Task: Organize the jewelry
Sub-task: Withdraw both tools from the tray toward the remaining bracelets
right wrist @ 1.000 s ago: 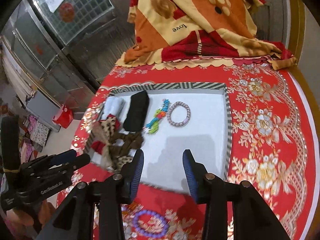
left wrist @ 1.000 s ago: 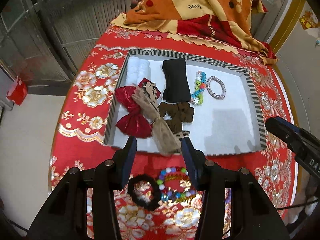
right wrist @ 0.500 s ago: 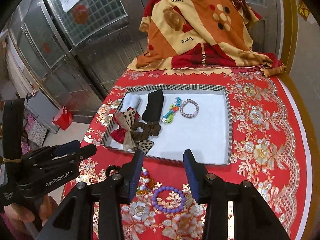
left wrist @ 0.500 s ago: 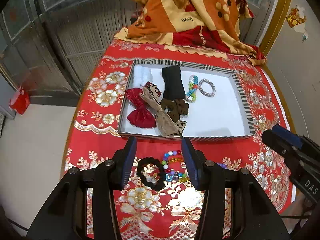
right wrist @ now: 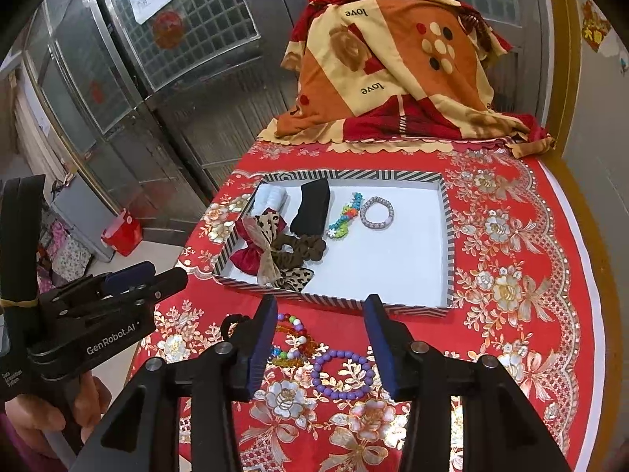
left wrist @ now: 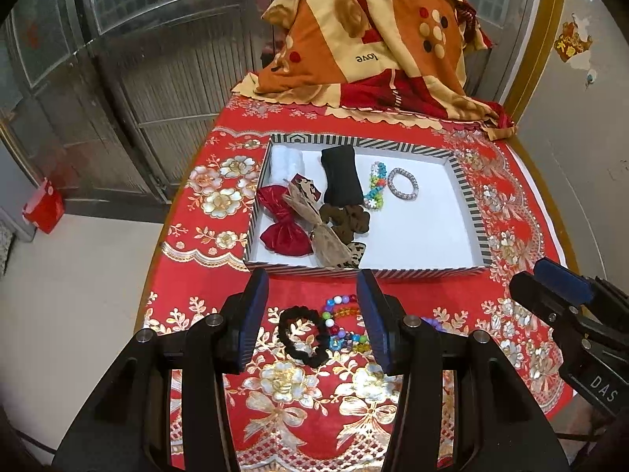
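With nothing between the slowly opening jaws of the right gripper (right wrist: 319, 338) and the left gripper (left wrist: 312, 316) wide and empty too, lower the right one over the purple bracelet (right wrist: 343, 373) on the cloth near the tray (right wrist: 448, 244), w/ one finger inside the ring.

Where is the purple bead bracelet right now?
In the right wrist view, the purple bead bracelet lies on the red floral tablecloth, outside the striped tray, right of the multicoloured bead bracelet.
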Available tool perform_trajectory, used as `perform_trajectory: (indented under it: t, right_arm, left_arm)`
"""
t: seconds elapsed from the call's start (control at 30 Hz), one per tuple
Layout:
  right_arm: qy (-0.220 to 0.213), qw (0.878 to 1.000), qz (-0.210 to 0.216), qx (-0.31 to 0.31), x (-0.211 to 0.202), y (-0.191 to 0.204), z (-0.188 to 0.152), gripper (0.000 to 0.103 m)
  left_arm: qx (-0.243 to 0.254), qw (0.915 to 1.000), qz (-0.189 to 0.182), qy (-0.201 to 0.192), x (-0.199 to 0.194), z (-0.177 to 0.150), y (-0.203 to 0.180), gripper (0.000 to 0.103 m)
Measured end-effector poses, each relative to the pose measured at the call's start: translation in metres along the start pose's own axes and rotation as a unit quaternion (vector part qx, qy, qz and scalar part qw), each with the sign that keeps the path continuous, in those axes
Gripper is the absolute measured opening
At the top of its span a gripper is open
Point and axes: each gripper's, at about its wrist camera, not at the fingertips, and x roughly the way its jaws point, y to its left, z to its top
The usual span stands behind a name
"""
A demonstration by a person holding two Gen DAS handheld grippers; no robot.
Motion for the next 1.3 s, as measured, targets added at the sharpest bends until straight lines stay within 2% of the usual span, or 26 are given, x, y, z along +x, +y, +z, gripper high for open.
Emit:
perform_trajectory:
  t: [1.3]
  right_arm:
    - [0.016, 1.0, -0.004, 0.0, 0.01, -0.001, -0.001, 0.05]
  left_arm:
    - [0.003, 0.9999, 0.006, 0.012, 0.01, -0.005, 0.002, 0.046]
